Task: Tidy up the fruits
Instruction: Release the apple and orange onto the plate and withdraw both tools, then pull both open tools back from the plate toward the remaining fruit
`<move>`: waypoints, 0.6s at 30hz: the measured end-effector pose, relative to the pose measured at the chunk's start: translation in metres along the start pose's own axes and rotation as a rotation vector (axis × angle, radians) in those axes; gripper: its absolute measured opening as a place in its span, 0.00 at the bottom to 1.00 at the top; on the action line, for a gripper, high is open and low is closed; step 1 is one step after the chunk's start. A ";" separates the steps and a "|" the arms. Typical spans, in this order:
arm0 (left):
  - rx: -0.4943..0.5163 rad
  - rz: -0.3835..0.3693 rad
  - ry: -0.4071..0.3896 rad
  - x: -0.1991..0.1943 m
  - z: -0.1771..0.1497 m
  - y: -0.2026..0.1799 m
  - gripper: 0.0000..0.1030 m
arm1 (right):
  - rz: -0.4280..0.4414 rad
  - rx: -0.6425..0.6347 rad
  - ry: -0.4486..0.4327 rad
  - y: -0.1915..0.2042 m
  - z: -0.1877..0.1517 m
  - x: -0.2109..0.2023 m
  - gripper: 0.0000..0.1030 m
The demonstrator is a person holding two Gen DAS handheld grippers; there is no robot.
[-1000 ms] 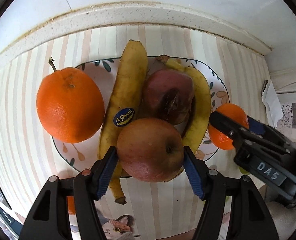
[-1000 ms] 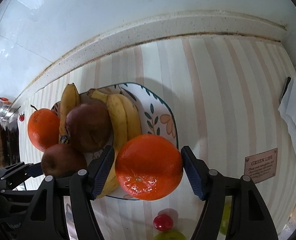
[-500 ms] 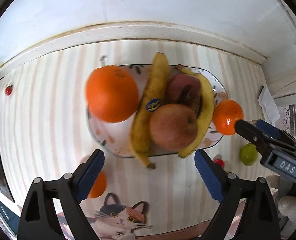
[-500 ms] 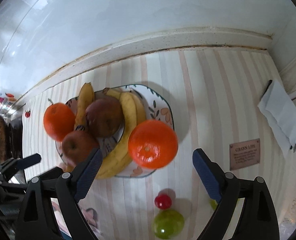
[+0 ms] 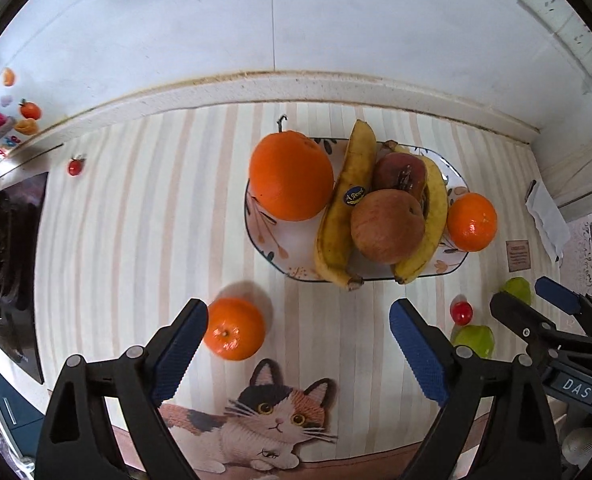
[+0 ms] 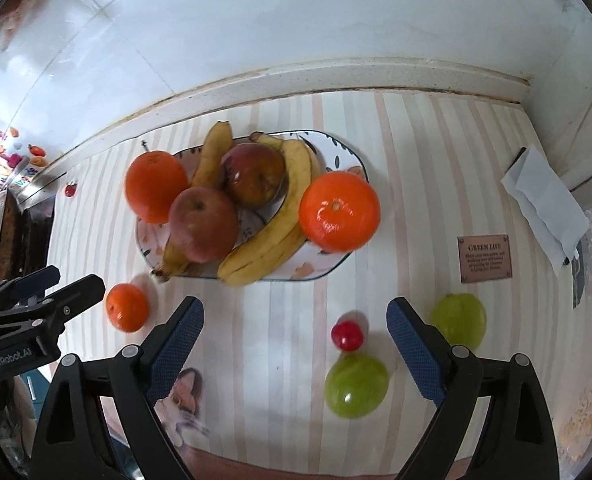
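Both tongs, left [image 5: 297, 354] and right [image 6: 294, 354], gape wide and empty; the loose mandarin [image 5: 235, 328] near the plate [image 5: 256, 236] looks firm, round, roll-prone, best pinched across its middle.

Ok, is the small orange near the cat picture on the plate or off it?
Off: small orange lies on the striped mat, apart from the plate.

Both units same build: matte black plastic finger arms with triangular cutouts, silver pivot screws at the joints, blue knurled rubber pads on the inner faces. Left gripper [image 5: 299, 354] carries a grey tag reading "GenRobot.AI", legible in the right wrist view, far left. Right gripper [image 6: 295, 352] has a grey "DAS" label, seen from the left wrist view, near right.
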State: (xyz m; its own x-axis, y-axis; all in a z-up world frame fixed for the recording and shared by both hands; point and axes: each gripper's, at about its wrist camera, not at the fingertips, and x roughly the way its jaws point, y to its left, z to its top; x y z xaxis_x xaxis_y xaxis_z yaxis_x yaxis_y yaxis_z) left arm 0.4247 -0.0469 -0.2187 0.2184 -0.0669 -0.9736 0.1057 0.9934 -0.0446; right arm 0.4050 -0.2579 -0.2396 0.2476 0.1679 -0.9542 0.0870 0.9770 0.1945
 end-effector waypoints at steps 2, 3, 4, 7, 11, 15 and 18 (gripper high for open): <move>-0.002 -0.007 -0.019 -0.009 -0.007 0.000 0.90 | 0.001 -0.006 -0.018 0.002 -0.005 -0.011 0.92; 0.003 -0.009 -0.030 -0.016 -0.013 -0.001 0.90 | 0.003 -0.011 -0.031 0.003 -0.009 -0.019 0.92; 0.008 -0.008 -0.040 -0.022 -0.018 -0.002 0.90 | 0.007 -0.013 -0.041 0.004 -0.012 -0.024 0.92; 0.008 -0.004 -0.070 -0.036 -0.029 -0.001 0.90 | 0.023 -0.015 -0.065 0.008 -0.025 -0.043 0.92; 0.007 -0.010 -0.102 -0.056 -0.046 -0.001 0.90 | 0.026 -0.039 -0.101 0.015 -0.041 -0.063 0.92; 0.012 -0.012 -0.139 -0.079 -0.062 -0.003 0.90 | 0.029 -0.069 -0.129 0.021 -0.056 -0.085 0.92; 0.007 -0.016 -0.165 -0.095 -0.072 -0.003 0.90 | 0.029 -0.077 -0.165 0.023 -0.066 -0.104 0.92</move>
State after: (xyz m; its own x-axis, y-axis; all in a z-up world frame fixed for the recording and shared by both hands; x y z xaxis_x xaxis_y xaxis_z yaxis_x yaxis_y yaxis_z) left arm 0.3338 -0.0369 -0.1418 0.3730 -0.0973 -0.9227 0.1170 0.9915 -0.0573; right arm 0.3178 -0.2443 -0.1512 0.4046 0.1784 -0.8969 0.0047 0.9804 0.1971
